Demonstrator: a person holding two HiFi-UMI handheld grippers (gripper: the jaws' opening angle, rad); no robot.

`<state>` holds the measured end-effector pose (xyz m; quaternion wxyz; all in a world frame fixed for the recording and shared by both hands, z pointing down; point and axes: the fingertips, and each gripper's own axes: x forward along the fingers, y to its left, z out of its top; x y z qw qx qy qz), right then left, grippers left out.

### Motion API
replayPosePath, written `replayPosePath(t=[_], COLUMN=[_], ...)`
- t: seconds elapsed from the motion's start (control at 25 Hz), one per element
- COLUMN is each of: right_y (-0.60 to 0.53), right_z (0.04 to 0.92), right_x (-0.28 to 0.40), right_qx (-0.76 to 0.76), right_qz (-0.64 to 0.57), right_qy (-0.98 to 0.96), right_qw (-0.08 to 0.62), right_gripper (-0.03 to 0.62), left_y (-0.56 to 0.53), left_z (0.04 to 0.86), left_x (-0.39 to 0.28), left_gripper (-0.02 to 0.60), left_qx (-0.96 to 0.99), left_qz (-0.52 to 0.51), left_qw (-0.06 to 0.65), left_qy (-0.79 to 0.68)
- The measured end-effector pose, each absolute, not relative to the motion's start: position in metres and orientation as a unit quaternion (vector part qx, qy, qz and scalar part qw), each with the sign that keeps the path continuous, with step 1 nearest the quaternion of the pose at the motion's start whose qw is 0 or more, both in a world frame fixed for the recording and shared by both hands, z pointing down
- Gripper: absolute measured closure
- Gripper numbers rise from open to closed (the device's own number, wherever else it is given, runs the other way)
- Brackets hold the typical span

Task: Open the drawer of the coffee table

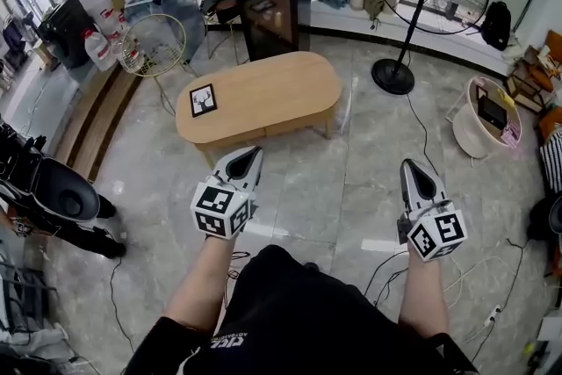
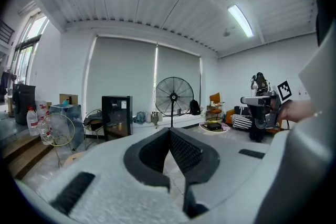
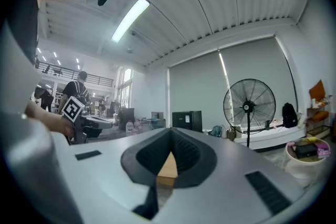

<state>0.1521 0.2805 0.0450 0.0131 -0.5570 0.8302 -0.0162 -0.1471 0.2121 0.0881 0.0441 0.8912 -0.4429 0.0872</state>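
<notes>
The oval wooden coffee table (image 1: pixel 281 88) stands on the tiled floor (image 1: pixel 351 189) ahead, well apart from both grippers, with a marker card (image 1: pixel 203 99) on its top. Its drawer cannot be picked out along the near side from here. The left gripper (image 1: pixel 253 154) and right gripper (image 1: pixel 413 167) are held out short of it, each claw closed together on nothing. Doing this well probably means stepping closer, dropping low, finding the drawer front, then spreading one claw before reaching its edge.
</notes>
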Motion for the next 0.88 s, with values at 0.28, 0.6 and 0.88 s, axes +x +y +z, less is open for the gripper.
replayPosePath(t=[0.28,0.6,0.88], right_y=[0.255,0.138,0.014], right_z=[0.069,0.069,0.072], right_x=[0.174,0.164,0.141], right_qx=[-0.567,-0.532,-0.499], right_qz=[-0.047,-0.034,-0.039], right_qy=[0.822,0.846,0.864], right_qw=[0.02,-0.021,-0.052], right_gripper=[0.589,0.589,0.589], left_y=[0.172,0.061,-0.052], left_z=[0.112,0.137,0.14], left_x=[-0.121,-0.112,-0.118], left_gripper=[0.572,0.572,0.572], left_qx=[0.898,0.892,0.889], left_qz=[0.097,0.069,0.06], left_qw=[0.059,0.084,0.101], left_qy=[-0.425,-0.438,-0.442])
